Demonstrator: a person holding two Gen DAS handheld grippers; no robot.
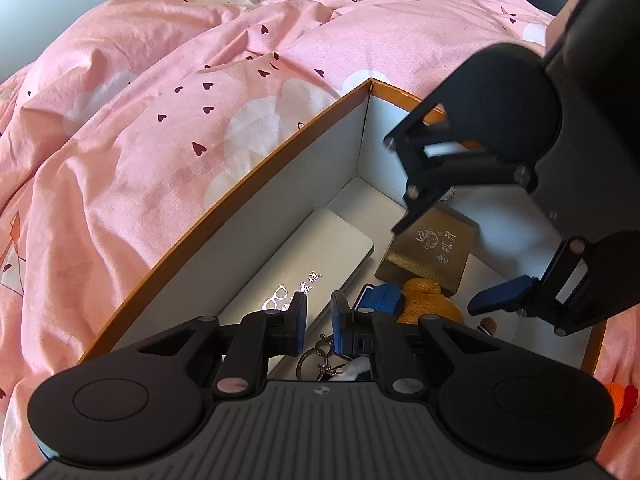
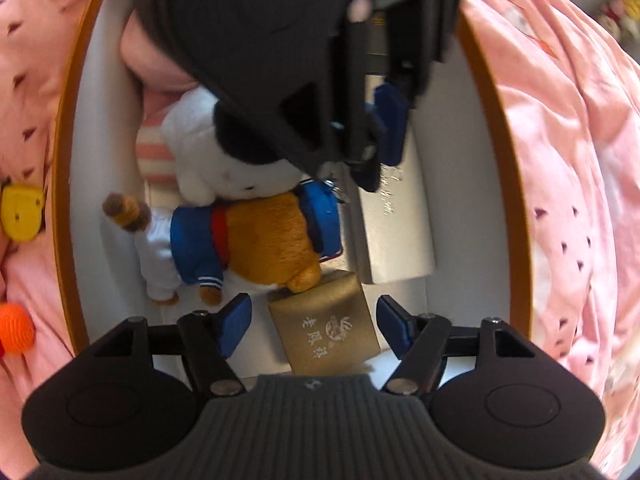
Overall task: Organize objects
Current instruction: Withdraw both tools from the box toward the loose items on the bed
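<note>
Right tongs (image 2: 314, 326) gaping open over gold box (image 2: 326, 330) at lower centre, not touching; left tongs (image 1: 319, 322) sitting nearly closed, gripping nothing visible.

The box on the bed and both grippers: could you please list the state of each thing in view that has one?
Box: open, no lid on it.
Gold case: closed, flat on the box floor, one corner under the bear.
White case: closed, along the wall.
Bear: lying down.
White plush: lying, its head on the bear.
Right gripper: jaws open, astride the gold case, not touching it.
Left gripper: jaws nearly closed, a keyring below them.
</note>
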